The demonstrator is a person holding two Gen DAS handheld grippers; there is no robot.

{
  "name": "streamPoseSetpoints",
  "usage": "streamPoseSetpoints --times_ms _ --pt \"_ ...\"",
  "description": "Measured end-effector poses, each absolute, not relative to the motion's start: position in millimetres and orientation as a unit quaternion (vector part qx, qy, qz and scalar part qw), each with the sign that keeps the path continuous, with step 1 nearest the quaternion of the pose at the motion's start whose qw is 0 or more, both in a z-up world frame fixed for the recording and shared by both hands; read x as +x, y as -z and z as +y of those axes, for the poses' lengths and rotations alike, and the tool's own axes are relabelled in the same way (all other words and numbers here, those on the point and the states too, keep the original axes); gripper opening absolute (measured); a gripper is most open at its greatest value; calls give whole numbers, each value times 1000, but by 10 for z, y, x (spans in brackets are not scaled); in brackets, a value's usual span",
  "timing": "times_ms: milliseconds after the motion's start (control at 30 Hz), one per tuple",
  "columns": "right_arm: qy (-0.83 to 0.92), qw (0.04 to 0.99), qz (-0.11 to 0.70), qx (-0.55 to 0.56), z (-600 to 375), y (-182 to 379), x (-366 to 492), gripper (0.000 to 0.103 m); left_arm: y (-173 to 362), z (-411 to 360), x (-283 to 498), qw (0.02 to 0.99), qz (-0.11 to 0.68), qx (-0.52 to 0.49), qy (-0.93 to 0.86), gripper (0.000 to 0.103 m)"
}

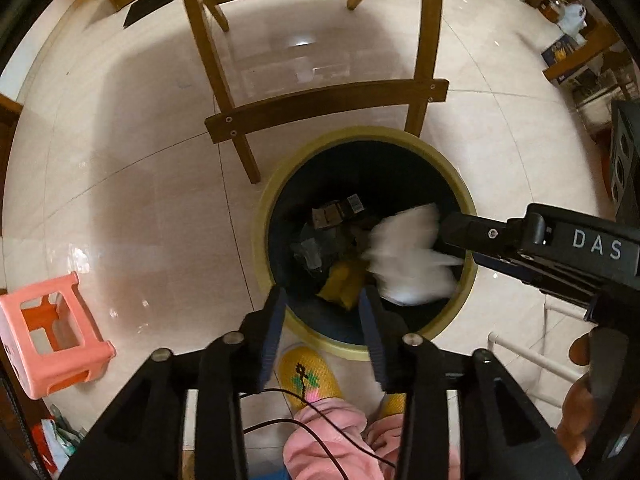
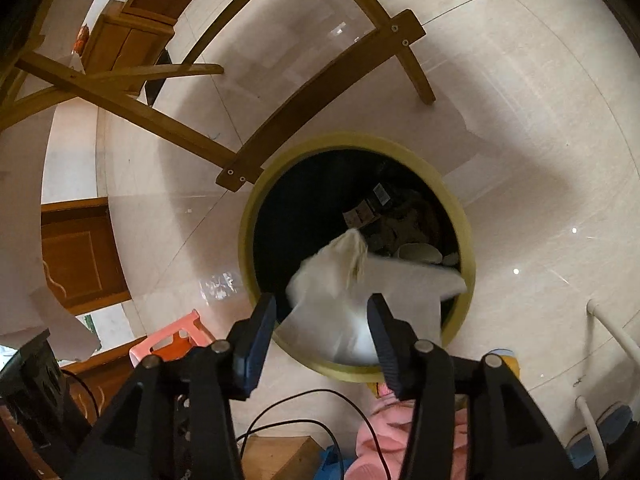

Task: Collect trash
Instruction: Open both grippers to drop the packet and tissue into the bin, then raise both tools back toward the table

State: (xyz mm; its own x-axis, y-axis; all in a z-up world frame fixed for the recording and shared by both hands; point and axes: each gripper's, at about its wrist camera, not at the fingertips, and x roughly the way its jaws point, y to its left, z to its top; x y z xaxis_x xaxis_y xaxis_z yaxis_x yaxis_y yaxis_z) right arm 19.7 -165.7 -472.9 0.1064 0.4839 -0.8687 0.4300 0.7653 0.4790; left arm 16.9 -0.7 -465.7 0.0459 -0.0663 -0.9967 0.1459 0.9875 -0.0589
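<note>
Pink stool (image 1: 52,336) far left on floor. Wooden chair (image 1: 320,108) just behind bin. L tool (image 1: 324,320) over bin's near rim, pads spread, nothing btwn. Yellow-rimmed bin (image 1: 264,216) centre, cardboard + wrappers inside. White crumpled trash (image 1: 408,256) blurred, over bin opening, right side. R tool (image 2: 322,320) spread too, trash just ahead of tips, pads not gripping it.

**Tiled floor and what stands on it**

The pale glossy tiled floor (image 1: 120,184) carries a round yellow-rimmed bin (image 1: 272,200), just in front of a wooden chair (image 1: 320,108) whose legs rest on the tiles. A pink plastic stool (image 1: 52,336) stands well apart to one side.
</note>
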Motion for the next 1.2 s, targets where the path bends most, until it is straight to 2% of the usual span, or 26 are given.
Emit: streamPoseSetpoints --times_ms 300,533,733,1200 --pt "-18 677 669 307 -1620 4600 179 54 4431 180 195 732 679 -11 47 42" --pt "-19 682 668 296 -1595 4262 134 54 3892 279 162 743 667 -36 32 42" --pt "-44 694 659 286 -1505 3574 78 54 3089 329 83 762 644 -57 26 42" --pt "-111 756 595 250 -1504 1446 -98 54 856 432 -292 833 545 -87 18 46"
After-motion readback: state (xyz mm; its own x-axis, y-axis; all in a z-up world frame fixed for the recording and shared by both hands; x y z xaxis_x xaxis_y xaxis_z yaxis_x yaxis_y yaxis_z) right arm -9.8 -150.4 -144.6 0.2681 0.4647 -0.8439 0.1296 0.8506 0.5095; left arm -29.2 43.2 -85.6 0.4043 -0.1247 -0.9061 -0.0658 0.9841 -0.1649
